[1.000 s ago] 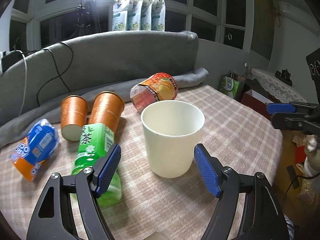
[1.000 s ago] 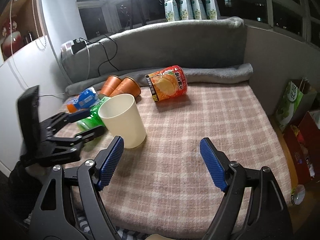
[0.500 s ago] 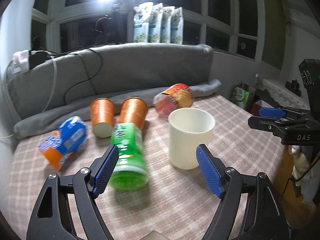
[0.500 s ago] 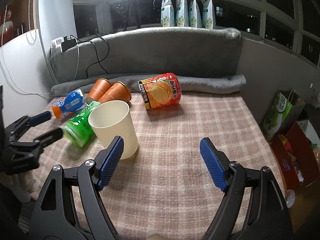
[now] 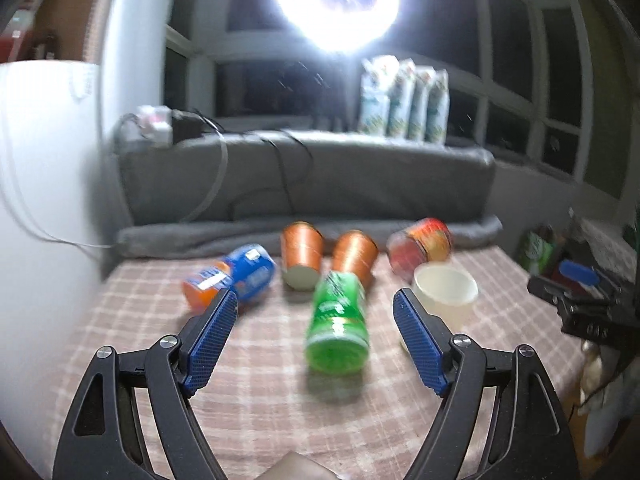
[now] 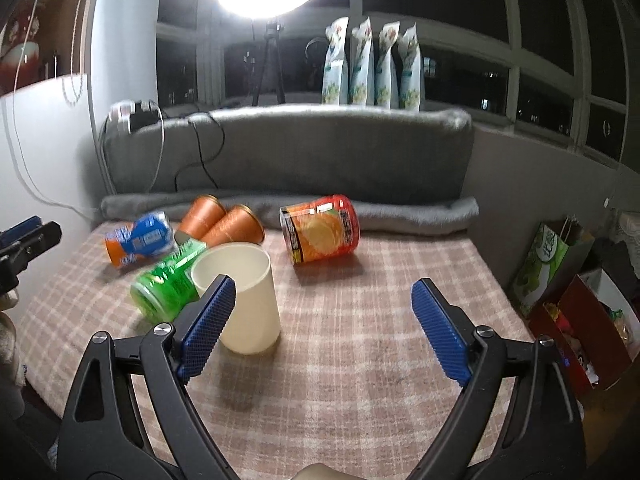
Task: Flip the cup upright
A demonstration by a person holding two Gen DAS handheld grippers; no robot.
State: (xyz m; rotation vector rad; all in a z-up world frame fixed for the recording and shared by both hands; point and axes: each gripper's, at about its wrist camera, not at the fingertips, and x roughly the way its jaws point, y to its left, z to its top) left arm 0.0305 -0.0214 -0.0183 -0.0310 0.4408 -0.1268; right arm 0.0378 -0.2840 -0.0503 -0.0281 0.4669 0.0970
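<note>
A cream paper cup (image 6: pixel 244 296) stands upright, mouth up, on the checked tablecloth (image 6: pixel 360 360); it also shows in the left wrist view (image 5: pixel 446 296), partly behind my right finger. My left gripper (image 5: pixel 314 340) is open and empty, well back from the cup, and shows at the left edge of the right wrist view (image 6: pixel 24 240). My right gripper (image 6: pixel 320 322) is open and empty, with the cup just beyond its left finger; it shows in the left wrist view (image 5: pixel 580 280) too.
Lying on the cloth are a green can (image 5: pixel 338 320), two orange cups (image 5: pixel 302 254) (image 5: pixel 354 256), a blue-orange packet (image 5: pixel 232 280) and a red-orange tub (image 6: pixel 320 230). A grey sofa back (image 6: pixel 300 152) stands behind. Bags (image 6: pixel 548 264) stand on the floor at right.
My left gripper has pulled back and swung left, away from the upright cup, which now sits at its right finger. My right gripper has drawn back slightly. The cup has not moved.
</note>
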